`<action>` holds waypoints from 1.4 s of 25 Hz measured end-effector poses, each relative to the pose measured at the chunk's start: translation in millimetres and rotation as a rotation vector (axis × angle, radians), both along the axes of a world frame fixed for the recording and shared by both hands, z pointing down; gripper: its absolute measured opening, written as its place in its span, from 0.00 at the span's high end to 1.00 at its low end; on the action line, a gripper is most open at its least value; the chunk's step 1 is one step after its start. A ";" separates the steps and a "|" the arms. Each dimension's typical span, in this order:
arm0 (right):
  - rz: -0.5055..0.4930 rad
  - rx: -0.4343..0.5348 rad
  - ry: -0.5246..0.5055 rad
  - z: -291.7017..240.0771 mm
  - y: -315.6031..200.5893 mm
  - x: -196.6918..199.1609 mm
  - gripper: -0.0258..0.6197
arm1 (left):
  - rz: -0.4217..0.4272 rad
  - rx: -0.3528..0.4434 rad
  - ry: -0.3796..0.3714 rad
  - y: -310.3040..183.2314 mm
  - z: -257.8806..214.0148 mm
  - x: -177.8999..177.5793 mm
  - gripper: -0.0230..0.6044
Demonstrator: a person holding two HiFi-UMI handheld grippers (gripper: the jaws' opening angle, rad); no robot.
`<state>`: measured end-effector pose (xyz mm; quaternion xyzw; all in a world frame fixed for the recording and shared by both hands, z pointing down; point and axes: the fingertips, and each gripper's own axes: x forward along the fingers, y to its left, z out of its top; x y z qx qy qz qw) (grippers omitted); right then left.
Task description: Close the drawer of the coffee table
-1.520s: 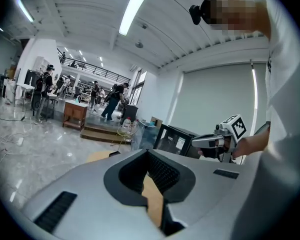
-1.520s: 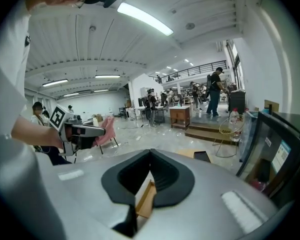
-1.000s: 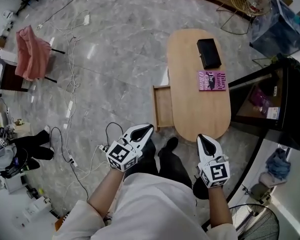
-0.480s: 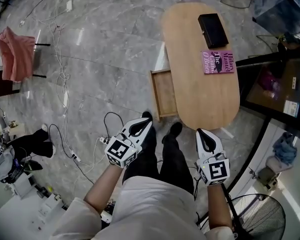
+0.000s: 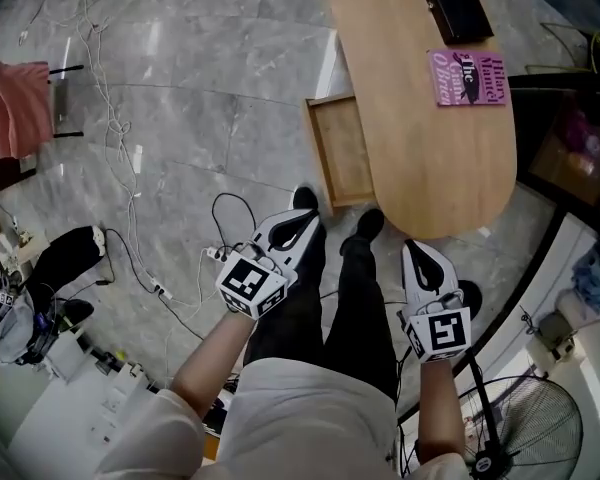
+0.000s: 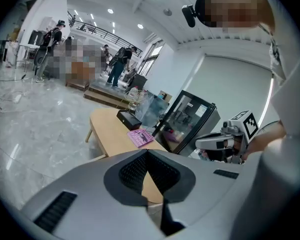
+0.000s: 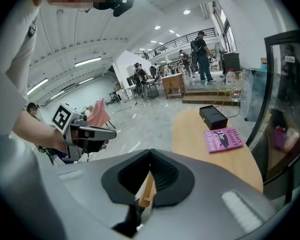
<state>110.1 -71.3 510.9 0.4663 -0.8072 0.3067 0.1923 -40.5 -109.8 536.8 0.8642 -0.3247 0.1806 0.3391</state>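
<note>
1. Your left gripper (image 5: 300,226) is low in front of your legs. Its jaws are closed tip to tip and nothing sits between them.
2. Your right gripper (image 5: 421,255) is level with it on the other side of your legs. Its jaws are also brought together and empty. In the right gripper view, only a wooden edge shows through the slit below the tips.
3. The drawer (image 5: 345,153) is open, pulled out from the long side of the oval wooden coffee table (image 5: 420,168) over the grey marble floor (image 5: 210,78).
4. Neither gripper touches the drawer. Your left one is the nearer, pointing toward the drawer's near corner. Your right one points at the rounded near end of the table.
5. Your shoes (image 5: 305,200) stand just short of that near corner.
6. A pink book (image 5: 467,76) lies on the tabletop, with a black box (image 5: 453,1) beyond it; the two are apart.
7. Cables (image 5: 130,168) trail across the floor to your left. A dark glass-fronted cabinet (image 5: 570,138) stands beside the table's far side.
</note>
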 end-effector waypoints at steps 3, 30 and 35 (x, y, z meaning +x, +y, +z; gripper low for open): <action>0.008 -0.026 -0.005 31.1 1.9 -3.8 0.94 | -0.017 -0.024 0.005 -3.3 31.3 0.9 0.95; 0.000 -0.161 -0.099 250.1 20.8 -51.8 0.94 | -0.146 -0.389 -0.052 39.9 327.7 -36.0 0.80; -0.007 -0.188 -0.105 273.9 27.6 -56.0 0.94 | -0.206 -0.485 0.009 40.1 362.4 -33.9 0.72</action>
